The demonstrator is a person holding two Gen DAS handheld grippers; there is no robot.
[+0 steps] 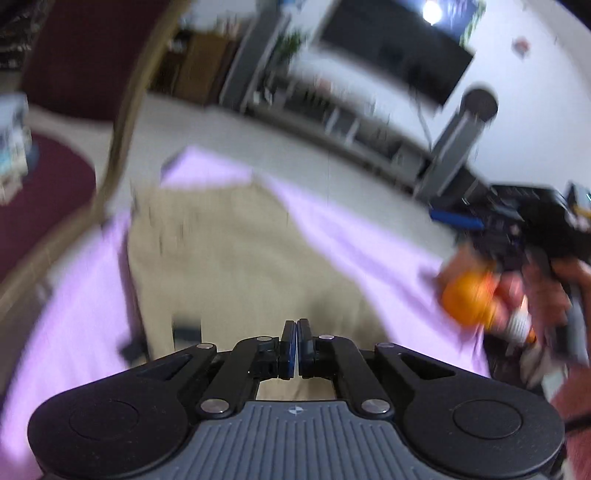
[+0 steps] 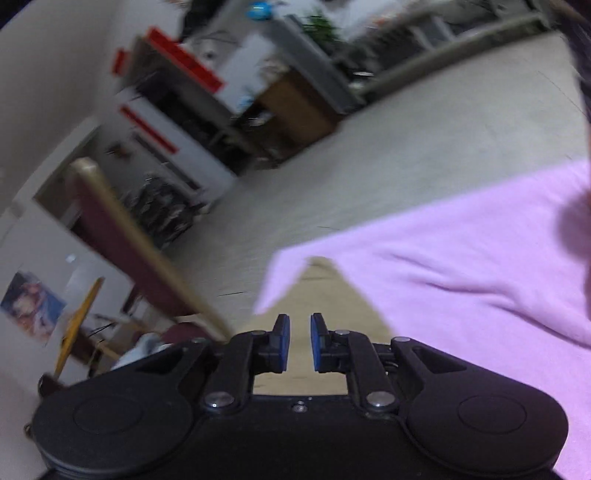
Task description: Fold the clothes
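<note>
Lilac sheet (image 1: 362,236), one beige garment (image 1: 229,251)

A home living room: a dark TV (image 1: 399,48) hangs on a white wall above a low media shelf (image 1: 354,125), a potted plant (image 2: 321,24) beside it, shelves (image 2: 177,110) cluttered with belongings, pale carpet (image 2: 406,147) underfoot.

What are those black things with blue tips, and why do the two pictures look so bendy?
They are claws that a person holds, one in each hand. Each carries a wide-angle camera looking along its fingers, which bends the picture. One picture is from the left claw, which is shut on nothing. The other is from the right claw, a little open and empty. Below them a beige garment lies on a lilac cloth. In the left view you can see the person's other hand holding its claw. Everything is blurry.
</note>
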